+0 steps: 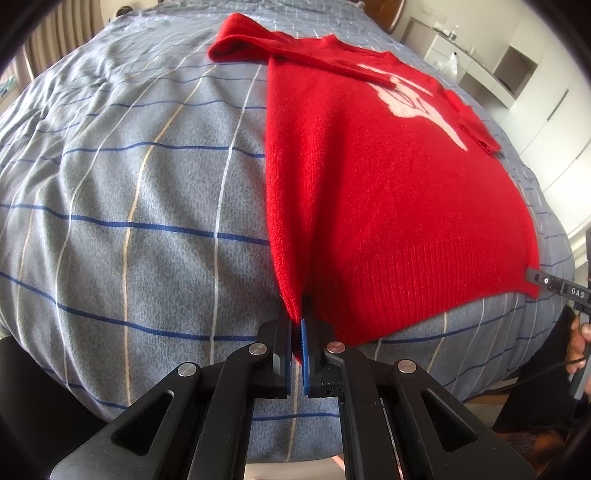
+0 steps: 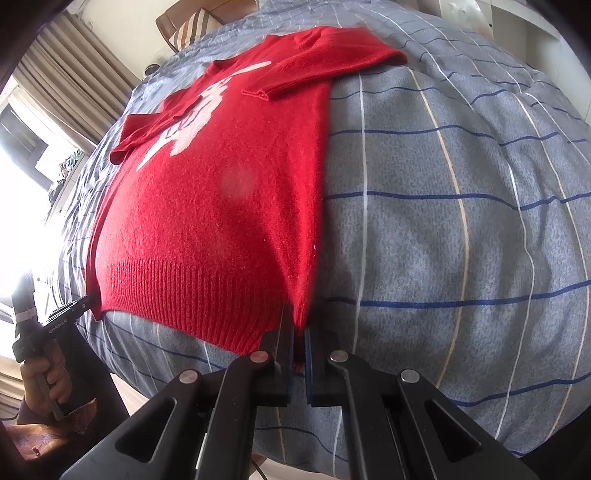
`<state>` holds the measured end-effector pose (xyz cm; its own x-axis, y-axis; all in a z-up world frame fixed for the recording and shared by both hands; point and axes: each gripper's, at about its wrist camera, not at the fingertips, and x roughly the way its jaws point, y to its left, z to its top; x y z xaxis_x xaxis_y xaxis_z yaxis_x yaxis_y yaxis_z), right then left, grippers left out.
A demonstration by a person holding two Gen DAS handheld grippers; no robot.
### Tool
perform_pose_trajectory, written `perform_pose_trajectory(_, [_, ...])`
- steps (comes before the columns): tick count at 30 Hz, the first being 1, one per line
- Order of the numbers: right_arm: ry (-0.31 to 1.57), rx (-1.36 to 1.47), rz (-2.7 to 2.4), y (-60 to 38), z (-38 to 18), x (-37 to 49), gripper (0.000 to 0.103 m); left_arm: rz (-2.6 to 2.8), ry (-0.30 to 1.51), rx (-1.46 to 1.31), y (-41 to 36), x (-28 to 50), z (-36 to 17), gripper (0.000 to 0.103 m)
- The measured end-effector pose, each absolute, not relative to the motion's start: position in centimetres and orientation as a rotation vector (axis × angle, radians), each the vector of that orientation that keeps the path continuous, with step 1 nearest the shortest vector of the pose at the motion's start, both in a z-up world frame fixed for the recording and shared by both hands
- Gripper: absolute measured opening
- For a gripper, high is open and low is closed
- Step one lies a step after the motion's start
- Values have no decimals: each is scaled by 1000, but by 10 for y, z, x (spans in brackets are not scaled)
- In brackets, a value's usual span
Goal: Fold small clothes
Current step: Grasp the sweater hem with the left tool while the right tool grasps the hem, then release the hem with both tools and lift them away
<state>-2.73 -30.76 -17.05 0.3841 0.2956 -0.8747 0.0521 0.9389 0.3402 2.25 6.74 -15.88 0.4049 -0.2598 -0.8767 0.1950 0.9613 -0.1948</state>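
Sweater [image 1: 388, 192] is laid flat on a checked bedspread [image 1: 129, 192], sleeves folded over the chest. Left wrist view: the left gripper [image 1: 298, 332] is clamped on the hem's left corner; cabinets [image 1: 517, 74] are seen beyond the bed.

Right wrist view: the right gripper [image 2: 298, 339] is pinched on the hem's right corner; curtains [image 2: 74, 55] are seen at the window.

Bed [image 1: 129, 192]: grey cover crossed with blue, white and cream lines, rumpled in places. Cabinets [image 1: 546, 110]: white, with open niches, along one wall. Curtains [image 2: 74, 62]: beige, pleated, beside a window [image 2: 26, 155] with strong daylight glare. Chair [image 2: 199, 22]: brown, striped cushion, beyond the bed's far end.
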Motion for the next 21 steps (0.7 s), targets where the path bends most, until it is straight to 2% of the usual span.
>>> perform_pose_trajectory(15, [1150,350,157,-311,-169,-33,5,-269,1101,-22,63,20,-156,8])
perform_pose_trajectory(19, [1154,328,155,-308,-166,-35,12,-263,1104,-8,61,17,-155,10])
perform_pose_trajectory(21, [1159,310,152,-306,-165,-37,15,-254,1110,5,61,15,-154,17])
